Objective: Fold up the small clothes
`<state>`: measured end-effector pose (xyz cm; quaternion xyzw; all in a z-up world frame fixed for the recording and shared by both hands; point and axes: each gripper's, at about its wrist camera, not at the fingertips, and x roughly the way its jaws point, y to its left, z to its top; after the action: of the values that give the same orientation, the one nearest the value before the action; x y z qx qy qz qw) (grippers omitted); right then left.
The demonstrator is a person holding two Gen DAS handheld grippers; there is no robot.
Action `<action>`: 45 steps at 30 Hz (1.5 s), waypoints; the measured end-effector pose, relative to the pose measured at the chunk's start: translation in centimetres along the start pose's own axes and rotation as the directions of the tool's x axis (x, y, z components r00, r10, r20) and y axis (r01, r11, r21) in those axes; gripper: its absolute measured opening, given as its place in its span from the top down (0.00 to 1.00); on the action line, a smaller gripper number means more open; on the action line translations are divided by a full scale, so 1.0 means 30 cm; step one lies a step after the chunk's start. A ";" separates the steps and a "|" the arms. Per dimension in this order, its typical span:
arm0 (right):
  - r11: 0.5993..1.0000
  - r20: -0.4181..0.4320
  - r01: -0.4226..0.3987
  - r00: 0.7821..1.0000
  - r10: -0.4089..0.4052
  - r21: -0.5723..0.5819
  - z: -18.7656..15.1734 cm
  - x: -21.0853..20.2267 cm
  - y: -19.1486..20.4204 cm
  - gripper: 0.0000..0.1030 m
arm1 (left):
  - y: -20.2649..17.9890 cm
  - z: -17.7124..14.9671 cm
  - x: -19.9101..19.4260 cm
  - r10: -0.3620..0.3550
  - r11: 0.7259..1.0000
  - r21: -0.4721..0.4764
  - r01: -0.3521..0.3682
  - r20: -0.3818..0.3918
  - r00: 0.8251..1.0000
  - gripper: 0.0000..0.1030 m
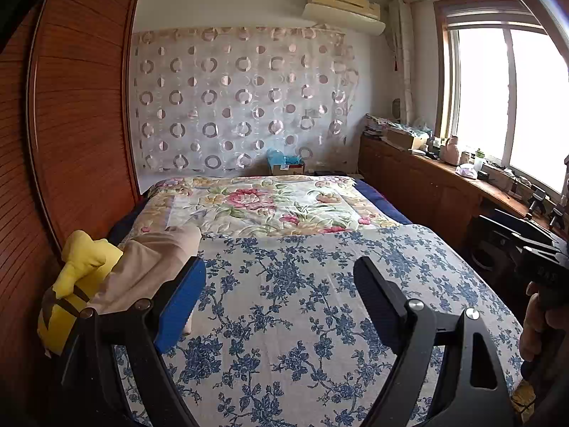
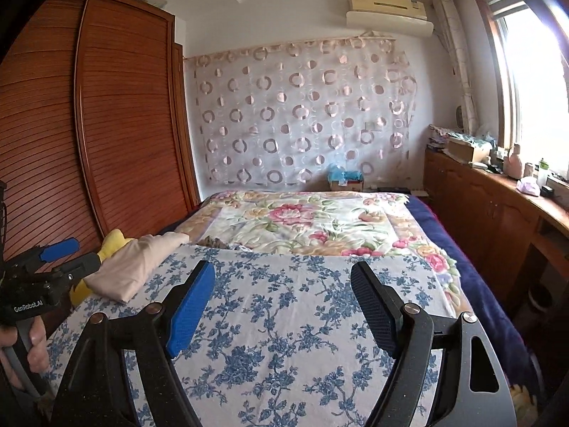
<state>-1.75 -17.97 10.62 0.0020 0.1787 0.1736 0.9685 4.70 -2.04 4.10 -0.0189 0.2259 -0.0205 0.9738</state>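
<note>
A folded beige garment lies at the left edge of the bed's blue-flowered sheet, resting against a yellow cloth beside the wooden wardrobe. Both hand-held tools hover above the sheet: the left gripper just right of the garment, jaws spread and empty; the right gripper further right, likewise spread with nothing between its pads.
</note>
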 end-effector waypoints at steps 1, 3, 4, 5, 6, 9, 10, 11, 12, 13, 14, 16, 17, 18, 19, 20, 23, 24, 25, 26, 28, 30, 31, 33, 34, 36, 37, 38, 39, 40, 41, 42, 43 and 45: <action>1.000 0.001 -0.001 1.000 0.001 0.002 -0.002 0.005 -0.002 0.22 | 0.003 -0.001 0.001 0.003 1.000 -0.001 -0.003 0.000 1.000 0.17; 1.000 0.004 -0.002 1.000 0.002 0.002 -0.001 0.012 -0.002 0.22 | 0.006 -0.001 -0.001 0.008 1.000 -0.001 -0.008 0.001 1.000 0.17; 1.000 0.005 -0.001 1.000 0.001 0.002 -0.003 0.016 -0.006 0.22 | 0.006 -0.001 -0.001 0.012 1.000 0.001 -0.012 0.001 1.000 0.17; 1.000 0.007 0.001 1.000 -0.001 0.002 -0.004 0.014 -0.005 0.22 | 0.007 -0.001 -0.003 0.014 1.000 0.000 -0.014 0.001 1.000 0.17; 1.000 0.008 -0.001 1.000 0.001 0.004 -0.006 0.010 -0.013 0.22 | 0.010 0.000 -0.003 0.014 1.000 0.000 -0.014 0.001 1.000 0.17; 1.000 0.012 -0.002 1.000 0.002 0.009 0.001 0.027 -0.030 0.22 | 0.012 -0.001 -0.003 0.017 1.000 -0.001 -0.017 0.002 1.000 0.17; 1.000 0.013 -0.003 1.000 0.002 0.009 0.002 0.038 -0.038 0.22 | 0.012 -0.001 -0.005 0.018 1.000 -0.001 -0.018 0.004 1.000 0.17; 1.000 0.014 -0.001 1.000 0.001 0.007 0.004 0.036 -0.038 0.22 | 0.012 -0.001 -0.006 0.019 1.000 -0.001 -0.019 0.005 1.000 0.17; 1.000 0.013 -0.001 1.000 0.001 0.008 0.005 0.044 -0.046 0.22 | 0.012 0.000 -0.007 0.020 1.000 0.000 -0.020 0.005 1.000 0.17; 1.000 0.013 -0.002 1.000 0.002 0.007 0.002 0.048 -0.048 0.22 | 0.014 -0.001 -0.007 0.020 1.000 0.000 -0.020 0.005 1.000 0.17; 1.000 0.013 -0.003 1.000 0.003 0.008 0.003 0.047 -0.050 0.22 | 0.014 -0.001 -0.007 0.019 1.000 -0.001 -0.019 0.005 1.000 0.17; 1.000 0.014 -0.003 1.000 0.003 0.008 -0.002 0.047 -0.057 0.22 | 0.015 0.000 -0.010 0.019 1.000 -0.003 -0.019 0.009 1.000 0.17; 1.000 0.014 -0.005 1.000 0.005 0.009 -0.001 0.046 -0.060 0.22 | 0.015 0.000 -0.010 0.019 1.000 -0.005 -0.019 0.010 1.000 0.17; 1.000 0.014 -0.003 1.000 0.003 0.008 -0.003 0.046 -0.061 0.22 | 0.016 0.002 -0.013 0.018 1.000 -0.007 -0.018 0.012 1.000 0.17; 1.000 0.015 -0.003 1.000 0.003 0.006 -0.004 0.045 -0.063 0.22 | 0.018 0.005 -0.016 0.018 1.000 -0.008 -0.018 0.014 1.000 0.17; 1.000 0.016 -0.004 1.000 0.004 0.005 -0.003 0.044 -0.066 0.22 | 0.019 0.009 -0.019 0.018 1.000 -0.009 -0.018 0.017 1.000 0.17; 1.000 0.015 -0.006 1.000 0.005 0.005 -0.003 0.044 -0.073 0.22 | 0.021 0.012 -0.024 0.022 1.000 -0.008 -0.022 0.020 1.000 0.17; 1.000 0.016 -0.006 1.000 0.006 0.005 -0.004 0.044 -0.075 0.22 | 0.022 0.015 -0.027 0.022 1.000 -0.008 -0.022 0.021 1.000 0.17; 1.000 0.016 -0.006 1.000 0.006 0.006 -0.001 0.043 -0.077 0.22 | 0.023 0.015 -0.028 0.023 1.000 -0.008 -0.022 0.022 1.000 0.17; 1.000 0.016 -0.006 1.000 0.006 0.006 -0.002 0.045 -0.077 0.22 | 0.023 0.014 -0.027 0.022 1.000 -0.008 -0.022 0.021 1.000 0.17; 1.000 0.015 -0.007 1.000 0.007 0.008 -0.001 0.046 -0.081 0.22 | 0.023 0.014 -0.030 0.024 1.000 -0.006 -0.023 0.024 0.999 0.17; 1.000 0.015 -0.008 1.000 0.008 0.006 -0.001 0.046 -0.083 0.22 | 0.017 0.014 -0.035 0.030 1.000 -0.003 -0.030 0.029 0.999 0.17; 1.000 0.015 -0.009 1.000 0.009 0.006 0.002 0.047 -0.084 0.22 | 0.014 0.014 -0.037 0.028 1.000 -0.004 -0.028 0.029 0.999 0.17; 1.000 0.016 -0.009 1.000 0.009 0.006 0.000 0.050 -0.083 0.22 | 0.015 0.015 -0.037 0.030 1.000 -0.004 -0.030 0.029 0.999 0.17; 1.000 0.015 -0.009 1.000 0.009 0.006 0.000 0.050 -0.084 0.22 | 0.014 0.013 -0.037 0.032 0.999 -0.002 -0.032 0.029 0.999 0.17; 1.000 0.014 -0.008 1.000 0.008 0.005 0.002 0.052 -0.086 0.22 | 0.009 0.013 -0.037 0.032 0.999 -0.003 -0.032 0.029 0.999 0.17; 1.000 0.015 -0.008 1.000 0.008 0.005 -0.001 0.050 -0.084 0.22 | 0.010 0.013 -0.037 0.031 1.000 -0.003 -0.031 0.029 0.999 0.17; 1.000 0.014 -0.009 1.000 0.008 0.006 0.000 0.052 -0.085 0.22 | 0.009 0.014 -0.038 0.031 1.000 -0.003 -0.031 0.029 0.999 0.17; 1.000 0.013 -0.009 1.000 0.009 0.007 0.001 0.054 -0.087 0.22 | 0.009 0.013 -0.037 0.032 0.999 -0.002 -0.032 0.029 0.999 0.17; 1.000 0.012 -0.009 1.000 0.009 0.006 0.003 0.055 -0.090 0.22 | 0.010 0.012 -0.037 0.032 0.999 -0.001 -0.032 0.029 0.999 0.17; 1.000 0.013 -0.009 1.000 0.008 0.006 0.002 0.055 -0.089 0.22 | 0.010 0.013 -0.037 0.032 0.999 -0.002 -0.032 0.030 0.999 0.17; 1.000 0.013 -0.008 1.000 0.008 0.006 0.002 0.055 -0.089 0.22 | 0.010 0.013 -0.037 0.033 0.999 -0.002 -0.033 0.030 0.999 0.17; 1.000 0.012 -0.010 1.000 0.010 0.007 0.001 0.055 -0.090 0.22 | 0.010 0.013 -0.037 0.031 1.000 -0.002 -0.031 0.030 0.999 0.17; 1.000 0.012 -0.010 1.000 0.010 0.006 0.001 0.055 -0.093 0.22 | 0.010 0.012 -0.037 0.032 0.999 -0.002 -0.032 0.030 0.999 0.17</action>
<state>0.65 -20.03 9.89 0.0071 0.1733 0.1779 0.9686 3.88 -1.69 4.89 -0.0166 0.2114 -0.0045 0.9772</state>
